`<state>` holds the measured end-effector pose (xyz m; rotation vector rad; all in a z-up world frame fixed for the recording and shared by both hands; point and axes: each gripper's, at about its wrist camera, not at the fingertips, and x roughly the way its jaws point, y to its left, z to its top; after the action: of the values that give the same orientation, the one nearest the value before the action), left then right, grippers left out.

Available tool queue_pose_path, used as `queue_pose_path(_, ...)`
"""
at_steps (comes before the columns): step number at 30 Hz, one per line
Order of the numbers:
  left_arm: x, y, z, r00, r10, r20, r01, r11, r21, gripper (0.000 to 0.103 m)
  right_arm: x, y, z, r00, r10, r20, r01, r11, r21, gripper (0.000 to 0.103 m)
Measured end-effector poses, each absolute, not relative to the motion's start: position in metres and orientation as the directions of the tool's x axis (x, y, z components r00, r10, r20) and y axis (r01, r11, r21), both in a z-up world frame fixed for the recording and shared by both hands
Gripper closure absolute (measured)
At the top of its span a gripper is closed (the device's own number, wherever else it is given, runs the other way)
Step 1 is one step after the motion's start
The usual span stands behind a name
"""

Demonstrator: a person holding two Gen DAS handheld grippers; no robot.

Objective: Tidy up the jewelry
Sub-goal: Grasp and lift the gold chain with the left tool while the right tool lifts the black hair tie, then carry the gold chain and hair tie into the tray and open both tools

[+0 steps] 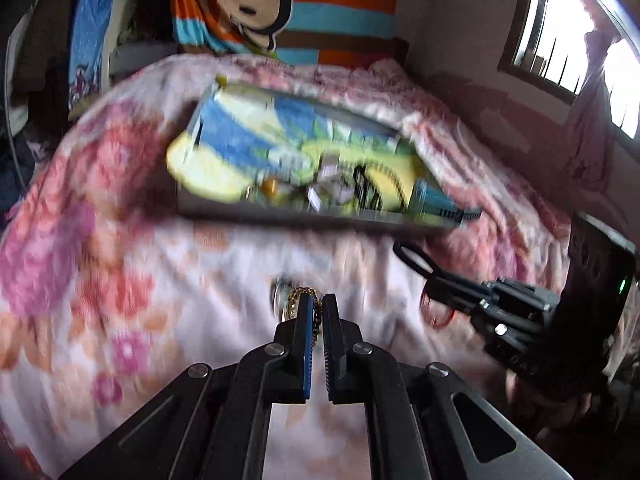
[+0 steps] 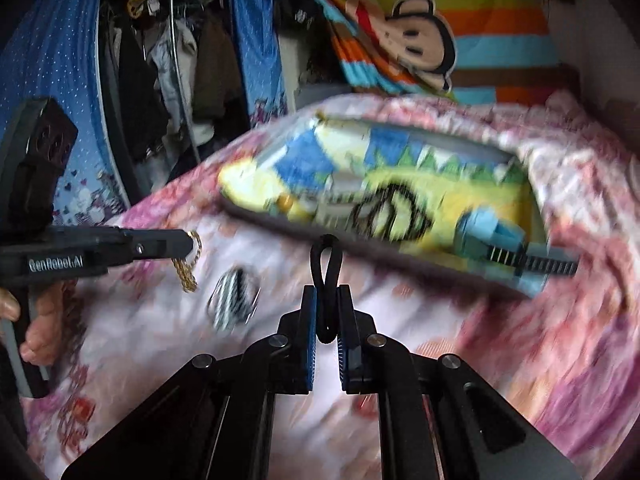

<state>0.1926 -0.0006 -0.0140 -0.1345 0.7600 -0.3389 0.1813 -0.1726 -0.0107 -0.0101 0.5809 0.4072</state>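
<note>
My left gripper (image 1: 318, 304) is shut on a gold chain (image 1: 298, 296), which dangles just above the floral blanket (image 1: 140, 280). In the right wrist view the same left gripper (image 2: 188, 242) comes in from the left with the gold chain (image 2: 186, 272) hanging from its tips. My right gripper (image 2: 328, 292) is shut on a black cord loop (image 2: 314, 264) that stands up between its pads. It shows in the left wrist view as the right gripper (image 1: 430, 280) with the black loop (image 1: 400, 254). Behind both lies a shallow grey tray (image 2: 420, 264) lined with a colourful cloth.
A black-and-white striped piece (image 2: 234, 296) lies on the blanket between the grippers. The tray (image 1: 280, 212) holds several small blurred items. A person's hand (image 2: 40, 332) grips the left handle. A clothes rack (image 2: 160, 80) stands at left, a window (image 1: 580, 40) at right.
</note>
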Motion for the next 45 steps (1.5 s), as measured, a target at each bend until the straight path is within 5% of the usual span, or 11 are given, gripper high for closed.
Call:
queue_pose_path(6, 0.229, 0.008, 0.019, 0.748, -0.351, -0.563, 0.241, 0.934, -0.263, 0.099, 0.213, -0.181, 0.02, 0.844, 0.324, -0.428, -0.311, 0.945, 0.103, 0.095)
queue_pose_path(15, 0.305, 0.006, 0.02, 0.758, -0.379, -0.53, 0.211, 0.913, -0.35, 0.099, 0.267, -0.209, -0.004, 0.797, 0.345, -0.495, -0.215, 0.929, 0.301, 0.095)
queue_pose_path(27, 0.326, -0.007, -0.024, 0.684, -0.312, -0.66, 0.12, 0.94, -0.32, 0.099, 0.278, -0.203, -0.033, 0.762, 0.335, -0.555, -0.187, 0.933, 0.307, 0.093)
queue_pose_path(33, 0.323, 0.001, -0.025, 0.691, -0.299, -0.658, 0.098, 0.941, -0.325, 0.098, 0.279, -0.205, -0.034, 0.763, 0.327, -0.557, -0.173, 0.934, 0.312, 0.072)
queue_pose_path(38, 0.316, 0.0, -0.018, 0.705, -0.292, -0.646, 0.106, 0.944, -0.311, 0.067, 0.272, -0.208, -0.029, 0.791, 0.325, -0.518, -0.179, 0.933, 0.312, 0.07)
queue_pose_path(41, 0.302, 0.004, -0.011, 0.732, -0.284, -0.619, 0.102, 0.945, -0.312, 0.038, 0.258, -0.213, -0.023, 0.824, 0.342, -0.452, -0.207, 0.924, 0.322, 0.055)
queue_pose_path(45, 0.271, 0.015, -0.001, 0.79, -0.253, -0.559, 0.084, 0.947, -0.309, 0.018, 0.239, -0.219, -0.013, 0.864, 0.328, -0.381, -0.212, 0.925, 0.314, 0.041)
